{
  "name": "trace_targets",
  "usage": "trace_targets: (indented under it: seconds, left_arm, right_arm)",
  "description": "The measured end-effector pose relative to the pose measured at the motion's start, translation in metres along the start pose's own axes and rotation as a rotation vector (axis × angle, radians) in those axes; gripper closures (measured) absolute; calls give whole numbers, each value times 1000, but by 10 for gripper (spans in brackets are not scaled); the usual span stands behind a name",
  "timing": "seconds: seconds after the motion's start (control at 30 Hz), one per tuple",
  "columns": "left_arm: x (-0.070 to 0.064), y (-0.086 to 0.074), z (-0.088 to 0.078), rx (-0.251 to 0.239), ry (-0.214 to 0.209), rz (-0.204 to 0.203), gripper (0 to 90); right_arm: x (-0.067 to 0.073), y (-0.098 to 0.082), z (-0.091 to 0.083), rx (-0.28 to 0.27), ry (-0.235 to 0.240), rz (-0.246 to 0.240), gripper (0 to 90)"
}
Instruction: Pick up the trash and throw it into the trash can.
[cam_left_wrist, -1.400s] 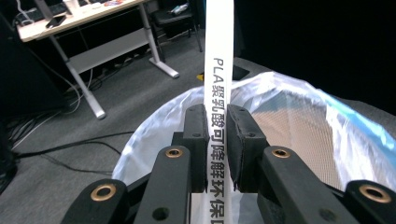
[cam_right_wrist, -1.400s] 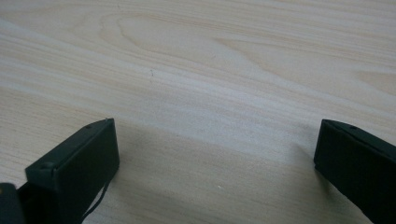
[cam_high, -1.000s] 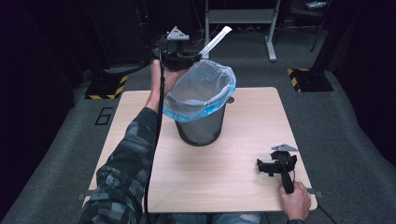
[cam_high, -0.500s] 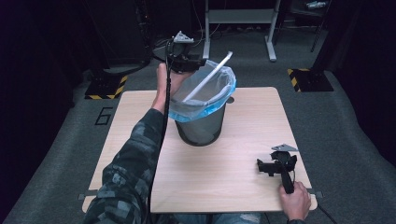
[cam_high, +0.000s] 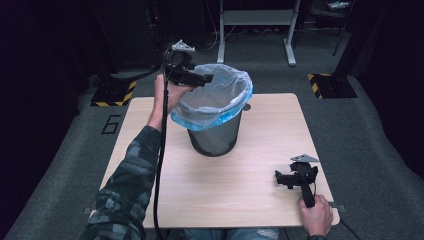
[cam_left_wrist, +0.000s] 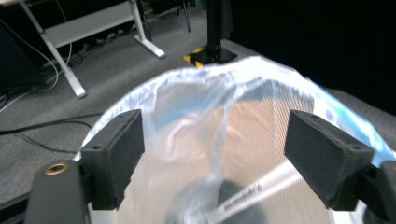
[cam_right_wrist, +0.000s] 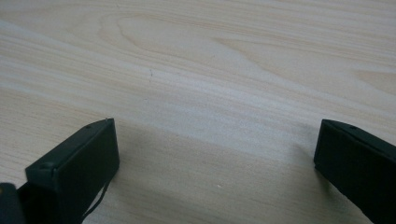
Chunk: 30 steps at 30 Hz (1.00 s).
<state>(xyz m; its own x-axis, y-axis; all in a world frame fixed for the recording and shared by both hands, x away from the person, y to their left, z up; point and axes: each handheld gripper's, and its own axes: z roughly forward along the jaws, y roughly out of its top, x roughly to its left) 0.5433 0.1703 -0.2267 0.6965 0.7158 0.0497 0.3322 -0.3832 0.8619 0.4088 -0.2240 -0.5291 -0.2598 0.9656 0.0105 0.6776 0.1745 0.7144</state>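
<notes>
- Since the white stick (cam_left_wrist: 254, 189) already lies inside the bag-lined bin (cam_high: 215, 107), the drop looks done; what seems left is drawing the left gripper (cam_high: 202, 79) away from the rim.
- Its jaws have just been opening and stand apart, nothing between them.
- The stick leans slantwise, long axis rising from the bin's bottom toward the wall.
- The right gripper (cam_high: 289, 179) rests apart-jawed on the table (cam_high: 260, 195).

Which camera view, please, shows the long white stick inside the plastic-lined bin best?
The left gripper view: the long white stick lies slanted inside the clear plastic liner, dark print visible. The high view shows the black mesh bin, its inside unclear. The right gripper view shows the light wooden table.
</notes>
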Motion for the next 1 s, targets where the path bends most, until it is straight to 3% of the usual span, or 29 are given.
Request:
trace_targets:
  seconds: [0.13, 0.17, 0.37, 0.57, 0.7, 0.87, 1.0]
  left_arm:
    - [3, -12, -11, 11, 3, 2, 154]
    - [5, -17, -15, 26, -14, -6, 150]
    - [5, -33, -26, 26, -2, 9, 145]
    - [6, -65, -33, 60, 25, 20, 142]
    - [10, -82, -42, 2, 15, -25, 143]
    - [7, -93, -50, 3, 42, 6, 134]
    - [5, -110, -54, 10, 49, 8, 133]
  right_arm:
    - [0, 0, 0, -1, -3, 2, 0]
    - [0, 0, 0, -1, -4, 3, 0]
    - [0, 0, 0, -1, -4, 3, 0]
    - [0, 0, 0, -1, -4, 2, 0]
    - [0, 0, 0, -1, -4, 3, 0]
    - [0, 0, 0, -1, -5, 2, 0]
    - [0, 0, 0, -1, -5, 2, 0]
